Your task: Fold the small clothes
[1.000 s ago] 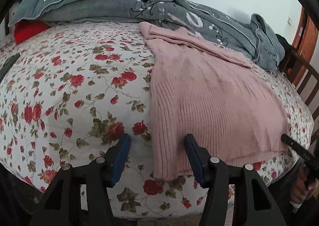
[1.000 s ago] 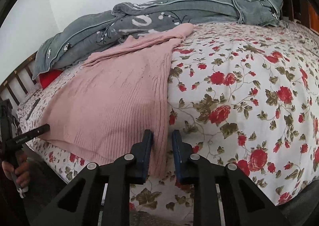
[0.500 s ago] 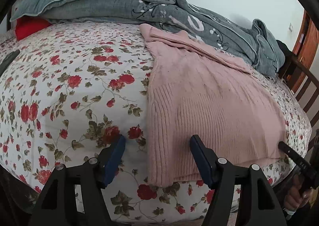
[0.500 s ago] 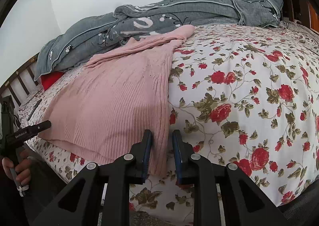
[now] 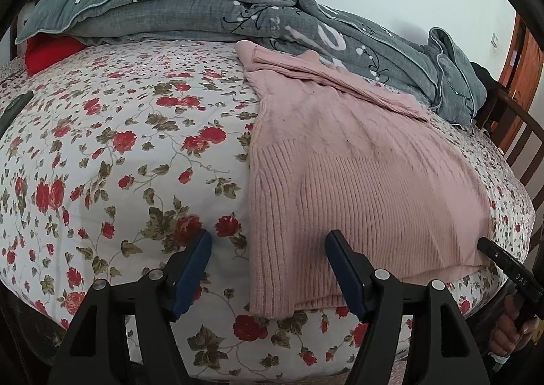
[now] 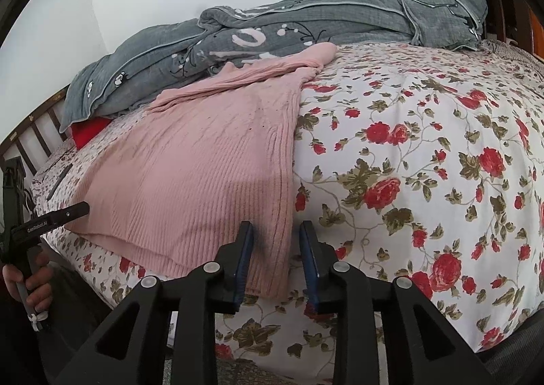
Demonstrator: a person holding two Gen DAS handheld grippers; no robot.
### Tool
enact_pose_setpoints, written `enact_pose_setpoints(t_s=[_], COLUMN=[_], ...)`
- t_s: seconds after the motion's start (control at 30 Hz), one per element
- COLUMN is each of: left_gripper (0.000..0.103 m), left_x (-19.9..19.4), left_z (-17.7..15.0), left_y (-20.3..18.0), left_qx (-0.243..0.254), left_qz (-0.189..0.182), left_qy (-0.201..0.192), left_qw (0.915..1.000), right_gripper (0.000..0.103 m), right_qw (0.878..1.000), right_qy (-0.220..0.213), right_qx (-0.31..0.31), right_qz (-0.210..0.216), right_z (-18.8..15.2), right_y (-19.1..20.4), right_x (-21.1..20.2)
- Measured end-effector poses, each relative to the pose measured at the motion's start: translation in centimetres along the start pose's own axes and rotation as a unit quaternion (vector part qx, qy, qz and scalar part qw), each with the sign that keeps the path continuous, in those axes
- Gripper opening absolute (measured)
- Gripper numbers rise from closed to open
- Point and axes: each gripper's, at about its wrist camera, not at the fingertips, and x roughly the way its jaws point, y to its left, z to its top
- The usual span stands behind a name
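Fingers of both grippers gape over the pink sweater's (image 5: 357, 164) near hem: left gripper (image 5: 268, 242) wide, right gripper (image 6: 276, 232) narrower and opening, neither pinching it.

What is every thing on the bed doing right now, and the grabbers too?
pink sweater: lying flat, sleeve folded across, hem at the bed edge.
grey quilt: bunched up along the wall.
left hand-held gripper: open, sweater corner between the jaws.
right hand-held gripper: jaws opening, pads off the sweater edge.
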Motion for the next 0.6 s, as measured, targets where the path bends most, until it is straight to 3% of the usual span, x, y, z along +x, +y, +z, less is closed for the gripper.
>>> enact_pose_setpoints(t_s=[0.6], left_gripper=[0.069], left_x=[0.17], left_z=[0.02], left_y=[-0.11], left_qx=[0.006], left_qz=[0.003], left_qy=[0.002], left_qw=[1.0], right_gripper=[0.034], right_qw=[1.0], right_qy=[-0.002], right_qx=[-0.008], right_qz=[-0.006], right_z=[-0.09], right_y=[0.41], right_x=[0.06])
